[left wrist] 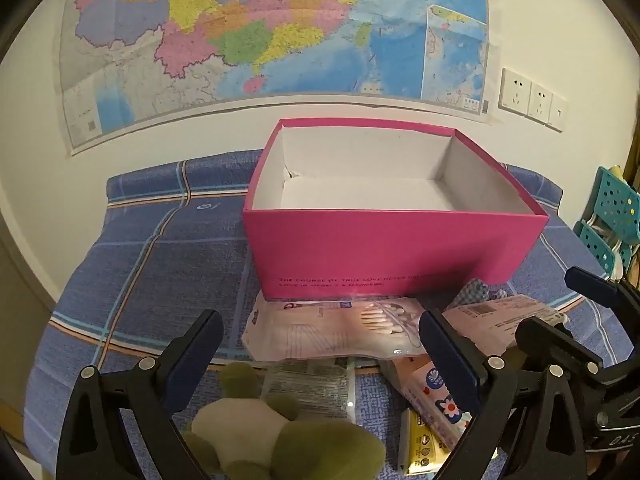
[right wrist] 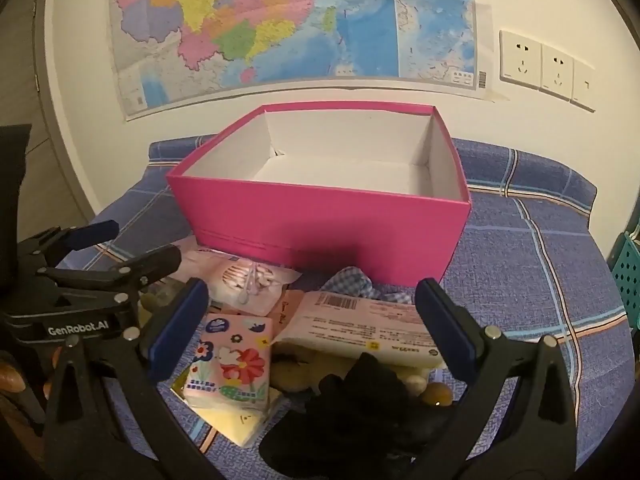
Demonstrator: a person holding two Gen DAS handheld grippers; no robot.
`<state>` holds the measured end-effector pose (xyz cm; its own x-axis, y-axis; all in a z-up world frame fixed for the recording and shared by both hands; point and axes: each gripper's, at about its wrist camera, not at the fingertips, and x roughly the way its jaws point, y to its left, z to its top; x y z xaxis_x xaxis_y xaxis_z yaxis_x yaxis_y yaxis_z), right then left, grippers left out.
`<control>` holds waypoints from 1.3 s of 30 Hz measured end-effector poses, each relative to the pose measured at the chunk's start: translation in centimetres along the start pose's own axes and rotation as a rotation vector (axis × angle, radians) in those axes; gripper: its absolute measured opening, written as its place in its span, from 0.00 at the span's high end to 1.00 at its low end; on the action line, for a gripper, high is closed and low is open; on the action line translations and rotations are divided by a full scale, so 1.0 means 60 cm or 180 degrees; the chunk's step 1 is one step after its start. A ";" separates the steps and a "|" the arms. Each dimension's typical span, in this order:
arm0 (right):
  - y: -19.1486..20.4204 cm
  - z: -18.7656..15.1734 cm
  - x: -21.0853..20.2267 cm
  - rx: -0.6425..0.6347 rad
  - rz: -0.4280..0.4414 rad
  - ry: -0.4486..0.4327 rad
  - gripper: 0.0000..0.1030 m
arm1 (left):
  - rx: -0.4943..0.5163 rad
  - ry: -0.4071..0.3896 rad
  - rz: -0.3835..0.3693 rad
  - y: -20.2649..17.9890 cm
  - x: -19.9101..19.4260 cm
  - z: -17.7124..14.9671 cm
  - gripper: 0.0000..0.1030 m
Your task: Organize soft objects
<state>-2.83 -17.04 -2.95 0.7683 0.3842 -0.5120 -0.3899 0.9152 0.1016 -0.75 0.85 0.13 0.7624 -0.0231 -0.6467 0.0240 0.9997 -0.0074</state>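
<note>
Before the empty pink cardboard box [right wrist: 320, 220], soft packets, a floral tissue pack [right wrist: 230, 364] and a green plush toy [left wrist: 260, 432] lie heaped as I hold left gripper [left wrist: 320, 356] and right gripper [right wrist: 310, 320] wide, empty, poised for a first pick.

My left tool [left wrist: 320, 354] and right tool [right wrist: 312, 320] are black plastic with dark blue pads and silver screws; one carries white "GenRobot.AI" lettering.
</note>
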 end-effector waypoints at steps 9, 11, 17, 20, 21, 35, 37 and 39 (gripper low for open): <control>0.001 -0.005 0.008 0.0053 0.0026 0.0000 0.00 | -0.0003 -0.0015 0.0012 0.000 0.000 -0.002 0.03; -0.001 -0.006 0.009 0.0070 0.0029 0.0000 0.00 | 0.0000 -0.0017 0.0026 -0.002 0.001 -0.003 0.03; -0.002 -0.008 0.012 0.0091 0.0064 0.0007 0.00 | -0.0004 -0.0011 0.0026 -0.003 0.002 -0.006 0.03; -0.001 -0.007 0.012 0.0086 0.0077 0.0003 0.00 | -0.0003 -0.0006 0.0024 -0.004 0.003 -0.007 0.03; -0.001 -0.006 0.013 0.0088 0.0080 0.0008 0.00 | 0.0002 -0.0005 0.0026 -0.005 0.003 -0.007 0.03; 0.005 -0.006 0.016 0.0093 0.0140 0.0009 0.00 | 0.0004 -0.0007 0.0032 -0.006 0.006 -0.007 0.03; 0.006 -0.005 0.018 0.0092 0.0143 0.0016 0.00 | 0.0005 -0.0007 0.0032 -0.006 0.006 -0.007 0.03; 0.006 -0.005 0.019 0.0086 0.0156 0.0019 0.00 | 0.0008 -0.0002 0.0030 -0.006 0.006 -0.007 0.03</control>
<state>-2.27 -16.31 -3.76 0.7455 0.4279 -0.5110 -0.4130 0.8983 0.1498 -0.74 0.46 -0.40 0.7631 -0.0136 -0.6461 0.0185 0.9998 0.0008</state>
